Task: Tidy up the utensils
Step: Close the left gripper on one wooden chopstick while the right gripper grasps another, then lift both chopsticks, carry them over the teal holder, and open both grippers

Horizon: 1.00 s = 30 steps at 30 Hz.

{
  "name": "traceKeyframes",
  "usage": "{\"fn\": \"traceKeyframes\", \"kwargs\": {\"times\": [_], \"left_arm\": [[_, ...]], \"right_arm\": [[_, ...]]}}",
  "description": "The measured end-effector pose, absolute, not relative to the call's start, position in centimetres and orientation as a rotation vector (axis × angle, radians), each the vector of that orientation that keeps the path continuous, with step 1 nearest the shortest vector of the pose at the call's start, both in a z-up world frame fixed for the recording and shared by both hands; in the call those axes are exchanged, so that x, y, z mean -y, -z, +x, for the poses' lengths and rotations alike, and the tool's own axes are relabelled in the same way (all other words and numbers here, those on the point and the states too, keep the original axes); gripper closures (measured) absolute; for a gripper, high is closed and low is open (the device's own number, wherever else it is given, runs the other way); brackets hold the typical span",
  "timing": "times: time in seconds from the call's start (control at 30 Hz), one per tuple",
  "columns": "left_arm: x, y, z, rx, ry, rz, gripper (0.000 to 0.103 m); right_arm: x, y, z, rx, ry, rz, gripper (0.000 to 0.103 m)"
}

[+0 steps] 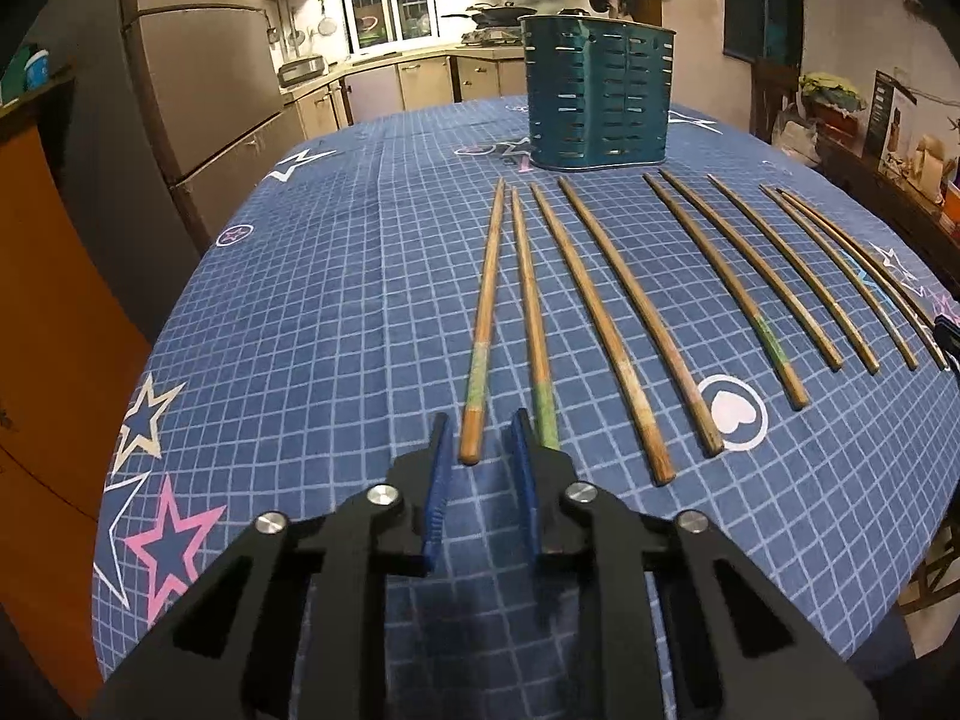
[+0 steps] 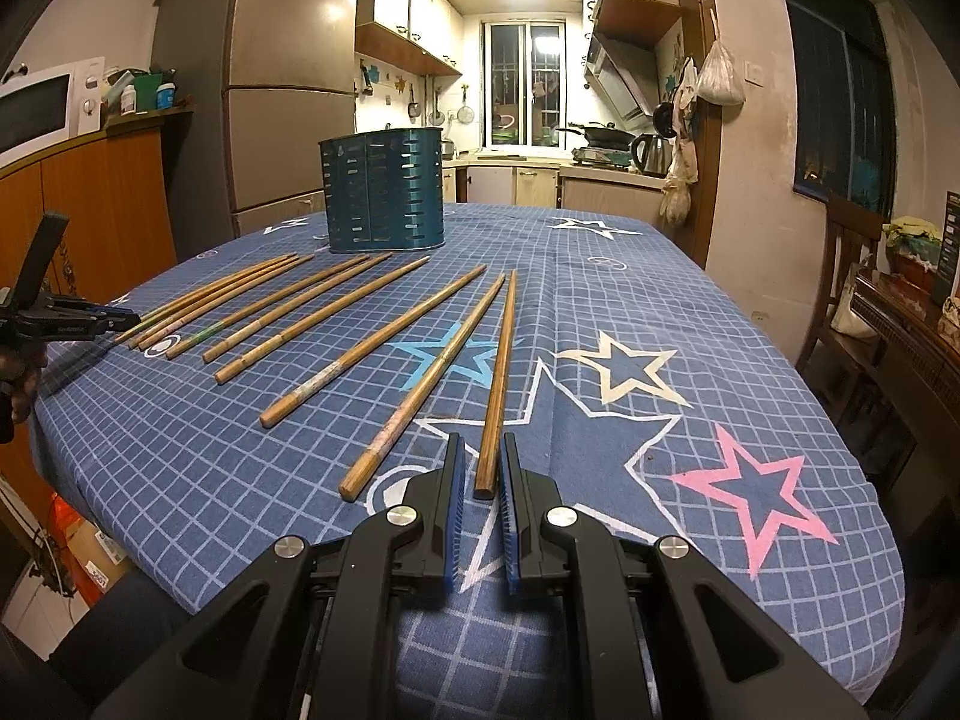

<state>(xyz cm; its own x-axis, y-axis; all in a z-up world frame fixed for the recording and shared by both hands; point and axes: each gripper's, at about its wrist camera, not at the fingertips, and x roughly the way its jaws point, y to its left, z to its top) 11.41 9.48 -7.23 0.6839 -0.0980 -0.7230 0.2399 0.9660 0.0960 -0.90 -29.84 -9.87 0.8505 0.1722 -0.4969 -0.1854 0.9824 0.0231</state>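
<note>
Table (image 2: 690, 312) w/ blue cloth: chopsticks (image 1: 606, 324), teal holder (image 1: 597, 99).

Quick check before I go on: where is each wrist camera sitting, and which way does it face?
Left wrist: behind the left gripper, open, facing along the leftmost chopstick toward the teal holder; only its own fingers show.
Right wrist: behind the right gripper, open, straddling the rightmost chopstick; the left gripper shows at far left.
Shared: chopstick row, holder, blue tablecloth.

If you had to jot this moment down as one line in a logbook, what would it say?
left gripper: open at leftmost chopstick | right gripper: open around rightmost chopstick | holder: upright behind row
</note>
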Motion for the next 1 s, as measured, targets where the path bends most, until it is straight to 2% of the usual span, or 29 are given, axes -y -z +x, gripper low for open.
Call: {"fn": "traceKeyframes", "kwargs": {"times": [0.1, 0.37, 0.4, 0.57, 0.83, 1.0], "left_arm": [[-8.8, 7.3, 11.7, -0.796, 0.199, 0.202, 0.097], [-9.1, 7.4, 11.3, -0.784, 0.195, 0.203, 0.098], [-9.1, 7.3, 11.2, -0.772, 0.193, 0.201, 0.098], [-9.5, 6.6, 10.1, -0.717, 0.19, 0.179, 0.098], [-9.9, 3.4, 8.3, -0.601, 0.197, 0.142, 0.098], [-10.0, -0.4, 8.4, -0.494, 0.191, 0.12, 0.098]], "right_arm": [[29.7, 10.0, -0.8, -0.514, -0.184, -0.024, 0.09], [29.3, 10.3, -1.2, -0.494, -0.161, -0.028, 0.09], [29.2, 10.3, -1.4, -0.489, -0.158, -0.025, 0.093], [29.1, 9.9, -2.3, -0.46, -0.139, -0.031, 0.094], [29.7, 6.5, -4.0, -0.355, -0.117, -0.048, 0.095], [30.5, 2.7, -3.9, -0.257, -0.12, -0.056, 0.095]]}}
